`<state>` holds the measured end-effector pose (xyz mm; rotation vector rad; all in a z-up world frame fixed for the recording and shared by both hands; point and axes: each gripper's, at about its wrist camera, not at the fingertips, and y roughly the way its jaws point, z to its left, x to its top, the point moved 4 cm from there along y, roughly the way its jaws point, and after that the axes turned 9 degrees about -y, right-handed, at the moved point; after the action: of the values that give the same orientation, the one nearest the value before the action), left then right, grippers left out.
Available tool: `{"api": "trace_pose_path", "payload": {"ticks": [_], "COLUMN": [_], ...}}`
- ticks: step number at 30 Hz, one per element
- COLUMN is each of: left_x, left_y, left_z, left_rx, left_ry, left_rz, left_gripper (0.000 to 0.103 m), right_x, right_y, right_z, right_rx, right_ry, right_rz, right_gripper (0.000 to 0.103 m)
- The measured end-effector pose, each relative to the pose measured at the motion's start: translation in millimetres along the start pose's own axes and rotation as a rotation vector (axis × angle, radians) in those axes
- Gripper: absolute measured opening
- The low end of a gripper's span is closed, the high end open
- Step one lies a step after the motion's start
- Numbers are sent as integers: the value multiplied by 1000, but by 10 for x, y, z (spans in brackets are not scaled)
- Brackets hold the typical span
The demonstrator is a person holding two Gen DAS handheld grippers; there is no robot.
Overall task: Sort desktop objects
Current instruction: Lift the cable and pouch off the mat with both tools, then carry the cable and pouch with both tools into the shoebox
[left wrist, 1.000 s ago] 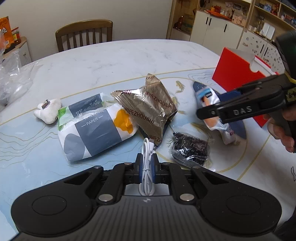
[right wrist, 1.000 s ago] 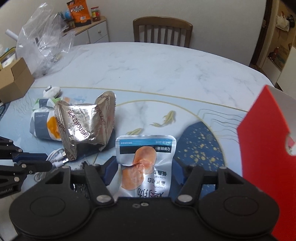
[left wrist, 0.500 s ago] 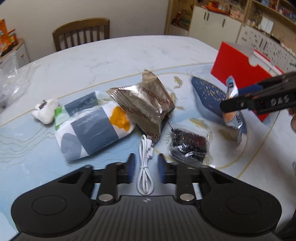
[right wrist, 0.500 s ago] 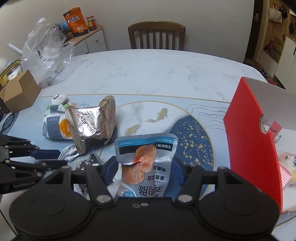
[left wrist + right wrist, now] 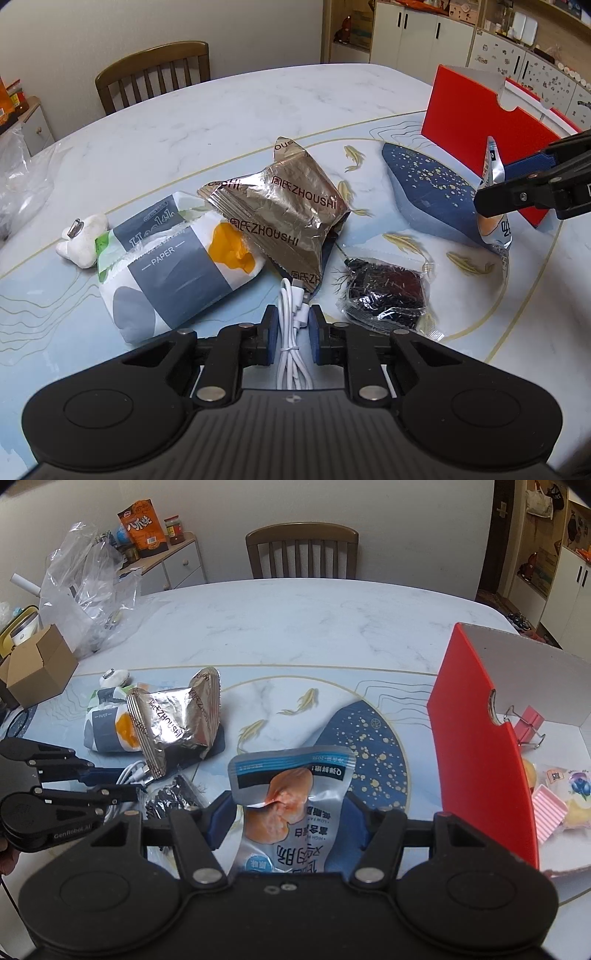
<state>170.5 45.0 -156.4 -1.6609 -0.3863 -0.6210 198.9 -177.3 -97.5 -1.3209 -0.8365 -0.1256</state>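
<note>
My left gripper (image 5: 293,325) points down at a bundled white cable (image 5: 291,332) that lies on the table mat. Its jaws are closing, and the blue pads touch the bundle's two sides. My right gripper (image 5: 290,812) is shut on a silver and blue chicken-breast pouch (image 5: 291,797), held above the mat beside the red box (image 5: 480,746). In the left wrist view the right gripper (image 5: 495,184) and the pouch (image 5: 493,225) hang at the right edge. In the right wrist view the left gripper (image 5: 125,783) shows low at the left.
A silver ZHOUSHI snack bag (image 5: 280,221) leans on a tissue pack (image 5: 177,266). A black packet (image 5: 384,295) lies right of the cable. A white tooth-shaped item (image 5: 83,240) sits far left. The red box holds a pink binder clip (image 5: 528,725) and sweets. A chair (image 5: 301,550) stands behind the table.
The left jaws let go of the cable, spread, then came back in against it. The right gripper rose with the pouch and drew nearer the red box.
</note>
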Motion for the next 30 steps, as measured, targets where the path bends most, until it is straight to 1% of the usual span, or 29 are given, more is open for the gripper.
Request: {"api": "trace_pose_path", "payload": {"ticks": [3,9,16,22,30], "left_x": [-12,-38,47,171,416], "left_y": [-13,-176,-443,-588,-727], "left_z": [-3,5,-82,-302,-783], "left_rx": [6,-15,-65,-101,-148], "left_ry": [-14,-69,-122,-127,-88], "left_rz": [0,-16,-42,-62,-105], "left_gripper": [16,16,16,16,16], "right_x": [-12,-24,-29,2,36], "right_y": [-16,-136,-335,-569,-917], "right_z": [-2,-42,-135,-232,-489], "right_rx": [2,14,10,26,30], "right_ry": [-2,-4,-21,-45,-52], "right_rz": [6,6,18,-6,-69], "right_gripper": [60,60,60,60,60]}}
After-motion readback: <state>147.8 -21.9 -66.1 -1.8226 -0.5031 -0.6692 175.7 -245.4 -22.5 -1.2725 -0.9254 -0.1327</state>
